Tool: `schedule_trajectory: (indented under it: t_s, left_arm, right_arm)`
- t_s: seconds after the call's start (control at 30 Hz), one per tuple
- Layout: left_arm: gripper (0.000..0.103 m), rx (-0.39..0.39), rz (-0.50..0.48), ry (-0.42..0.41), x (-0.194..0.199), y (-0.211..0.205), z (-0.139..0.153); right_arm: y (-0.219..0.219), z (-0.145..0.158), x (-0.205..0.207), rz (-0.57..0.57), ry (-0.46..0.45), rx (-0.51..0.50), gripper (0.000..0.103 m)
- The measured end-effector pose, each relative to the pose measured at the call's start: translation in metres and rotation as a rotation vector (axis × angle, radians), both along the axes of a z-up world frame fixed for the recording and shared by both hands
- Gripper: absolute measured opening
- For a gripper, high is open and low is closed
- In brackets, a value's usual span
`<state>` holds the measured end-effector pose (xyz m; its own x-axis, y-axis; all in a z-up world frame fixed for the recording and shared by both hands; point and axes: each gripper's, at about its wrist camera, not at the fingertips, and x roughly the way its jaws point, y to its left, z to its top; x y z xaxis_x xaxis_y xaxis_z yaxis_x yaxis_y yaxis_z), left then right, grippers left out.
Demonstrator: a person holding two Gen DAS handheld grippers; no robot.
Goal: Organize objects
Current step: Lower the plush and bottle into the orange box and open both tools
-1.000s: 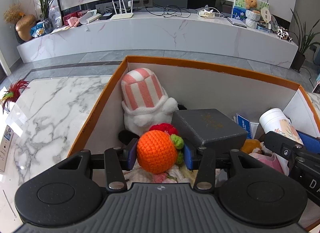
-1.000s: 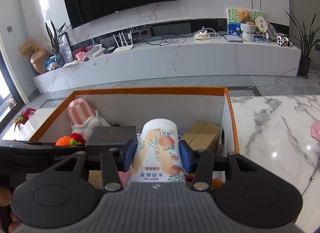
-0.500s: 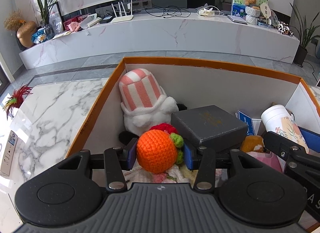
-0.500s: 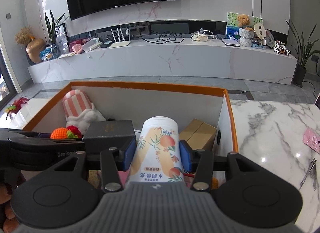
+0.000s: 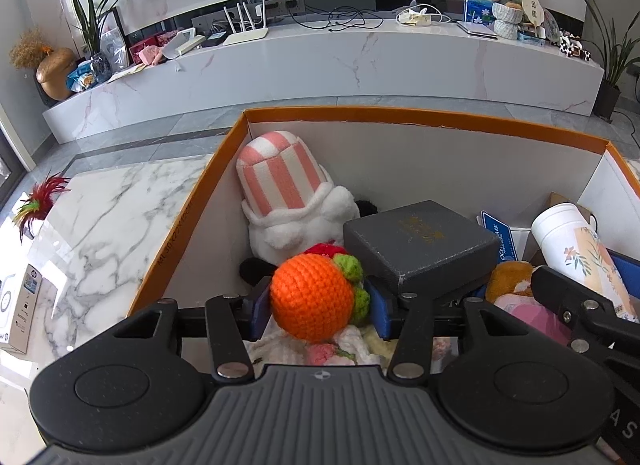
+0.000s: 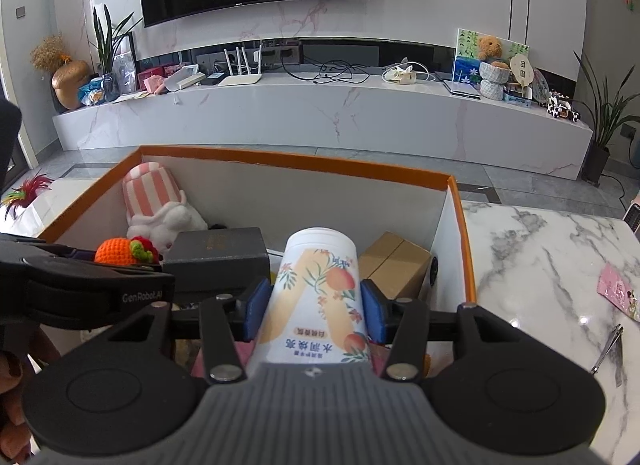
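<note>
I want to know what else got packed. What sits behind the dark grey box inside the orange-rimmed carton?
Behind the dark grey box stands a pink-striped plush against the carton wall, beside something black. The box hides what lies underneath.

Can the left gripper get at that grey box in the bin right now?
Probably not yet. The left gripper is shut on the crocheted orange, so its fingers are full. The grey box lies just ahead and to its right with its top uncovered, so once the orange is released it looks reachable.
</note>
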<state>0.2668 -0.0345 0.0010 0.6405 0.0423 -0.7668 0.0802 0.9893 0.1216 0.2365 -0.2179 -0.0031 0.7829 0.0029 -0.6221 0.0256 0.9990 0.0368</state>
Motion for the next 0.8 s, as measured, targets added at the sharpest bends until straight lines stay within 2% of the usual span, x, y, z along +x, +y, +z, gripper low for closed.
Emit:
schedule_trajectory:
  t_s: [0.17, 0.2, 0.27, 0.33, 0.43, 0.8]
  left_arm:
    - [0.064, 0.007, 0.006, 0.001, 0.000, -0.001, -0.001]
    - [0.068, 0.005, -0.001, 0.009, 0.000, -0.001, -0.002]
    - [0.069, -0.010, -0.016, 0.019, 0.001, -0.001, -0.003]
    - [0.073, -0.020, 0.000, 0.028, 0.002, 0.001, -0.003]
    - [0.076, -0.035, 0.007, 0.032, 0.001, 0.003, -0.002]
    - [0.079, 0.003, 0.006, 0.017, -0.007, -0.003, 0.006]
  right_arm:
    - [0.001, 0.000, -0.001, 0.005, -0.001, 0.000, 0.054]
    - [0.001, 0.000, -0.001, 0.007, -0.002, -0.001, 0.055]
    - [0.002, 0.001, -0.002, 0.015, -0.006, -0.006, 0.059]
    - [0.003, 0.002, -0.004, 0.006, -0.014, -0.029, 0.069]
    - [0.001, 0.003, -0.004, 0.002, -0.015, -0.030, 0.072]
    - [0.000, 0.010, -0.013, -0.022, -0.033, -0.045, 0.077]
